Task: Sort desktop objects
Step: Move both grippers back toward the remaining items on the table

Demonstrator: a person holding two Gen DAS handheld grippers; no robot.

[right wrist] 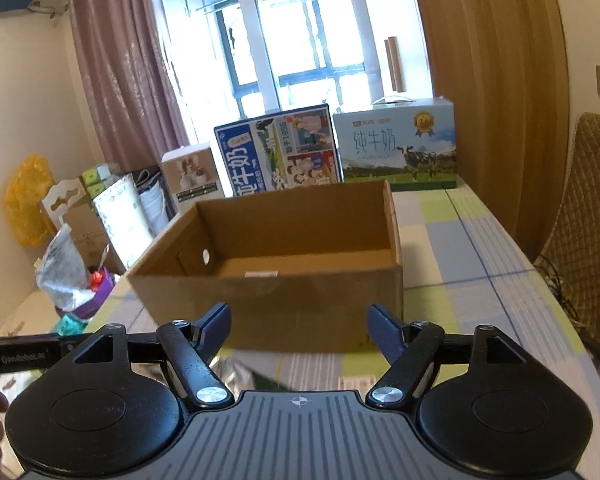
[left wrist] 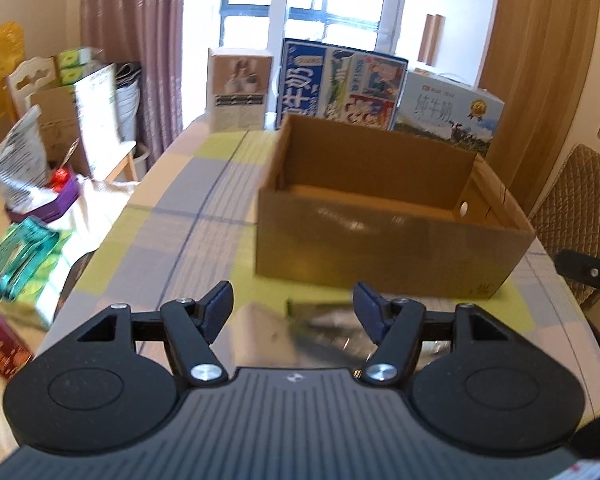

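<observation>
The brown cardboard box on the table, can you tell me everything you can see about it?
The cardboard box is plain brown, open on top with no lid or flaps showing, standing upright on the checked tablecloth. One side wall has a small round hole. Inside it looks nearly empty: only a small pale label or strip on the floor. Printed milk cartons stand behind it. Both grippers are in front, not touching it.

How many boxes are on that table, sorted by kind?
Open brown cardboard box: 1
Milk cartons standing behind it, blue and pale blue: 2
Small beige box: 1
Total: 4
</observation>
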